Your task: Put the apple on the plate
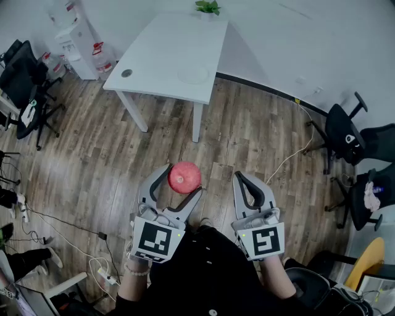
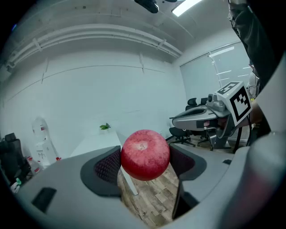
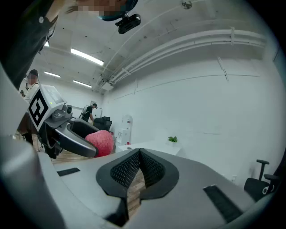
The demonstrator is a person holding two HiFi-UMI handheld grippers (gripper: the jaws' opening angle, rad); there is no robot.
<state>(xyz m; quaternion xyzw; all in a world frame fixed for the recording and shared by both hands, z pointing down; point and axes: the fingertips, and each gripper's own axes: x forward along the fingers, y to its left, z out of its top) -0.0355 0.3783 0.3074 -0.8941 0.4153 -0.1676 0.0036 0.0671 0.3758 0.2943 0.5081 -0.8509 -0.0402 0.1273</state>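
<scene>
A red apple point(image 1: 184, 177) sits between the jaws of my left gripper point(image 1: 179, 180), which is shut on it and held in the air above the wooden floor. In the left gripper view the apple point(image 2: 145, 154) fills the gap between the two dark pads. My right gripper point(image 1: 239, 179) hovers beside it on the right, shut with nothing in it; its pads point(image 3: 134, 167) meet at the tip. The right gripper view shows the apple point(image 3: 102, 142) to its left. A pale plate point(image 1: 193, 74) lies on the white table point(image 1: 160, 49) ahead, well away from both grippers.
A small potted plant point(image 1: 208, 7) stands at the table's far edge. A water dispenser point(image 1: 74, 37) and black office chairs point(image 1: 24, 74) are at the left, with more chairs point(image 1: 345, 133) at the right. Cables and a power strip point(image 1: 108, 279) lie on the floor.
</scene>
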